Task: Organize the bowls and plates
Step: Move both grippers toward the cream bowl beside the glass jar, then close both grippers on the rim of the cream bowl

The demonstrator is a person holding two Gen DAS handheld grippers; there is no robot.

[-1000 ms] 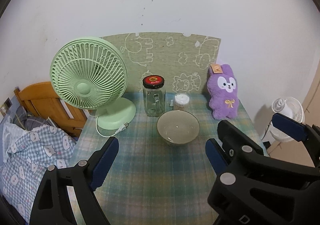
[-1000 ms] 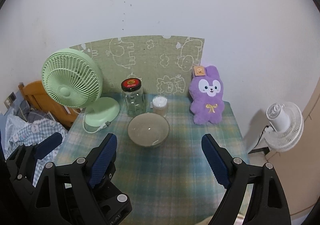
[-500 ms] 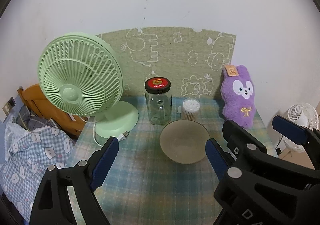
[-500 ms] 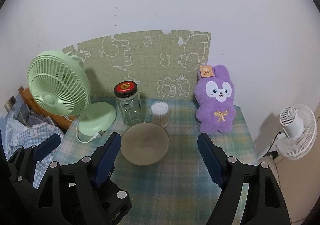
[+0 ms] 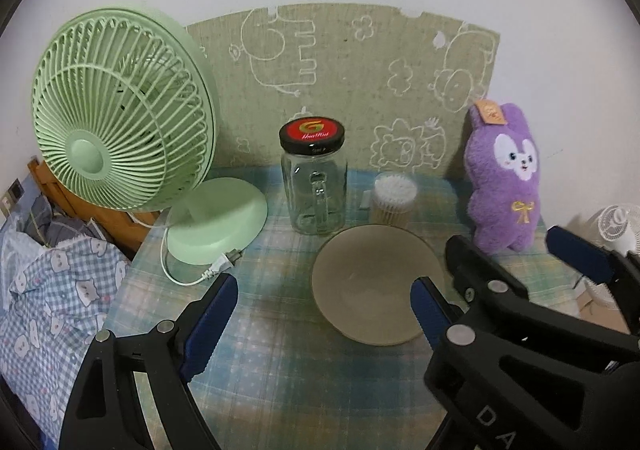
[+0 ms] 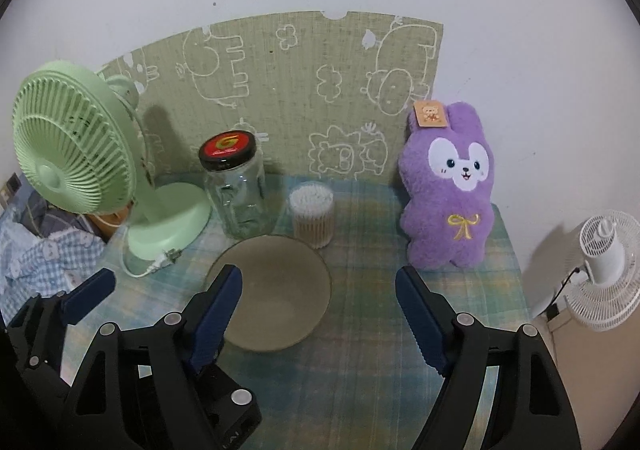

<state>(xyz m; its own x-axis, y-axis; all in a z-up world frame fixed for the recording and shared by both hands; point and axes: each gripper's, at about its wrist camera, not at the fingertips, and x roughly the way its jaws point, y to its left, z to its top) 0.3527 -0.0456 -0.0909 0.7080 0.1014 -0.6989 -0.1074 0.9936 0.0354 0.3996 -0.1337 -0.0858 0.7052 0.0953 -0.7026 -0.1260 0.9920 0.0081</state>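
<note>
- Bowl (image 5: 370, 284) sat empty and upright on the checked table (image 5: 280, 362), just near of the glass jar (image 5: 314, 178) and the cotton-swab tub (image 5: 394, 202), with the green fan (image 5: 120, 110) to its left and the purple plush rabbit (image 6: 450, 190) to its right.
- I had the left gripper (image 5: 324, 310) with its fingers spread wide and nothing between them; its right finger (image 5: 426, 306) overlapped the bowl's right rim in the view, and I could not tell whether it touched.
- The right gripper (image 6: 318, 314) was also wide, having just been opening a little further, and it held nothing; its left finger (image 6: 218, 306) overlapped the bowl's left side.
- My judgement was that this was the approach to the bowl, no grip made yet.
- To do it well, I reckoned one gripper should take the rim, one finger inside and one outside, and close gently.
- I would have kept the approach clear of the jar and swab tub, both just beside the far rim and easy to knock.
</note>
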